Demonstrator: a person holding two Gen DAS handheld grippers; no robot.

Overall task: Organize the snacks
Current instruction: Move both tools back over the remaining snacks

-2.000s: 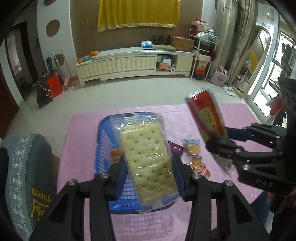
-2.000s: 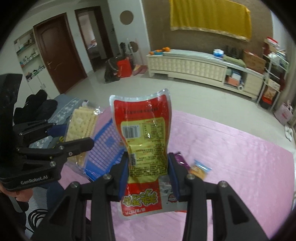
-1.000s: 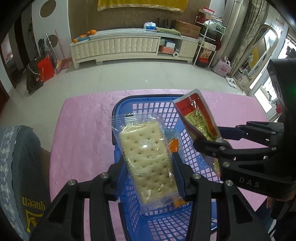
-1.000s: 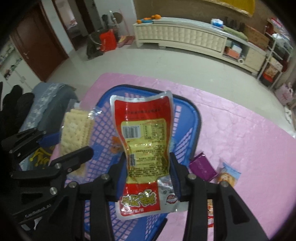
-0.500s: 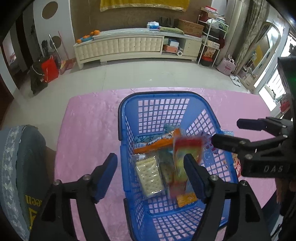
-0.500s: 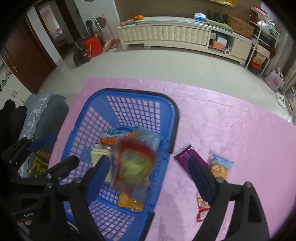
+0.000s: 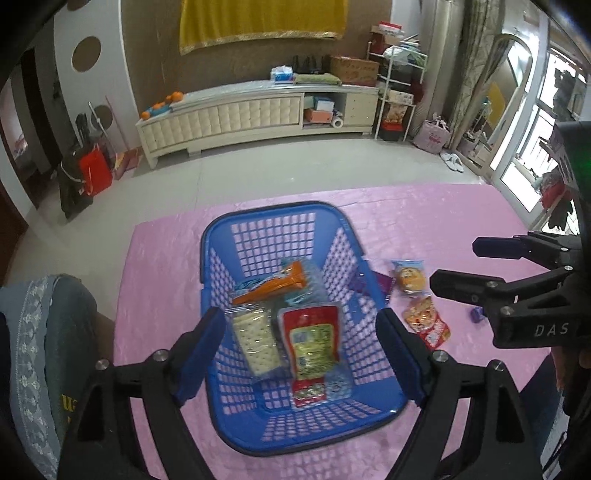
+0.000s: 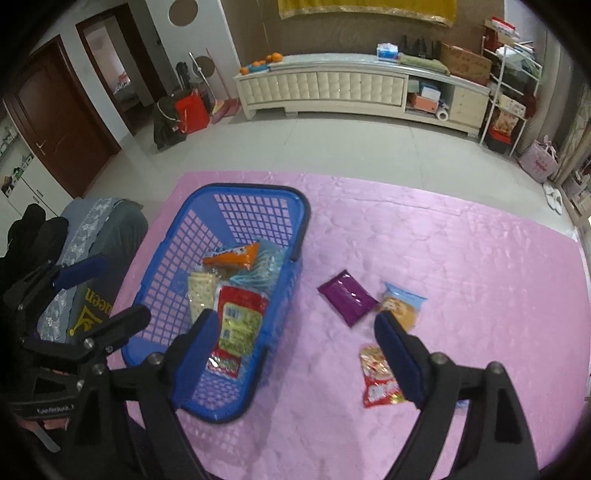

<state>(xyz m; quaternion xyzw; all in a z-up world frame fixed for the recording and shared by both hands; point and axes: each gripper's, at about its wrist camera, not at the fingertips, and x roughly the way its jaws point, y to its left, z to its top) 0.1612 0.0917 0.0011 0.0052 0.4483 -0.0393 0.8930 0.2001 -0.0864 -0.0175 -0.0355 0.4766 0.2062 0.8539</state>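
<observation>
Cream cabinet [image 7: 255, 114] along the far wall — yellow cloth [image 7: 258, 18] hanging above it.

White letters "DAS" stand on the black body of the right gripper [image 7: 508, 264] in the left wrist view — on the grey cushion [image 8: 90, 306] beside the counter, yellow letters "een" show; snack packet print is too small to read.

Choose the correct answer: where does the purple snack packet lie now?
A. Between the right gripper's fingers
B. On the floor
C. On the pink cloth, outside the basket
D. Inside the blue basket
C: the purple packet lies flat on the pink cloth, right of the blue basket.
</observation>
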